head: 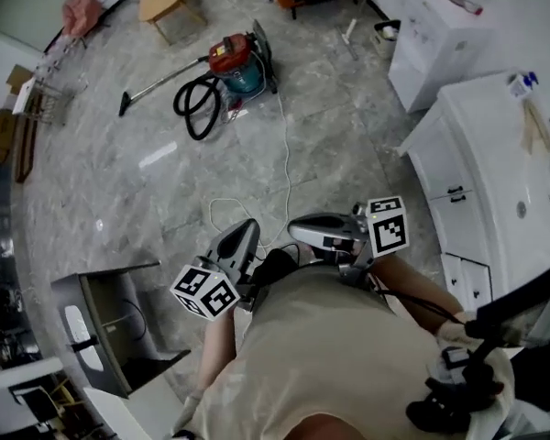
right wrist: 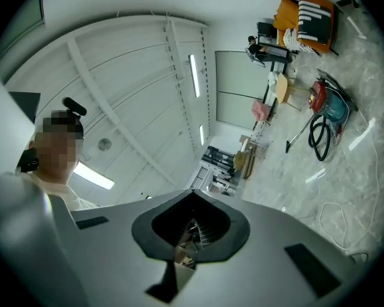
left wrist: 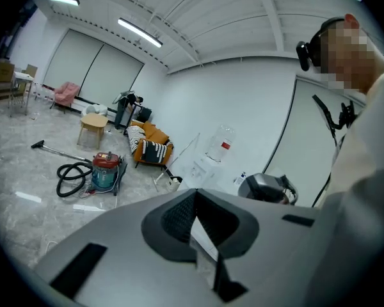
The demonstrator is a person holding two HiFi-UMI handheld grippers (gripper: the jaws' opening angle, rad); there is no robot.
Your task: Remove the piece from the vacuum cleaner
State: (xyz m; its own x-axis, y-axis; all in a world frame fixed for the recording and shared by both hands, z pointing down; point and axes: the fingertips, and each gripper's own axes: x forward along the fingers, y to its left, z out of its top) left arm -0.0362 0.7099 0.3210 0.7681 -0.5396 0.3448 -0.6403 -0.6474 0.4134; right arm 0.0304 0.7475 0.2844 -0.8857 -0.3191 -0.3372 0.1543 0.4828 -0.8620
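Nothing of the task is done yet, as far as these views show. Far across the marble floor (head: 101,181) from you, at the left, the floor nozzle (head: 124,108) sits on the end of the metal wand (head: 163,84). The wand runs into the black hose (head: 195,110), which is coiled beside the vacuum cleaner (head: 238,67), a red-topped, teal-bodied canister. Every part looks joined to the machine, so the piece you are to remove seems to be in place; which piece is meant, you cannot tell from here. A white cable (head: 286,159) trails from the machine back toward your feet. In the left gripper view a small pale strip lies on the floor near the canister, and what it is cannot be made out. Closer in, your left gripper (head: 241,232) is held near your body with its jaws pressed together and nothing between them. It is aimed roughly toward the vacuum cleaner but well apart from it. To its right, your right gripper (head: 302,231) is just as empty, its jaws fully together, and its own view tilts up toward the ceiling, with the machine off at the edge. Further right stand the white cabinets (head: 440,53), which have no part in this. What is left, then, is nearly everything: walk over, steady the machine, grip the piece and pull it free.
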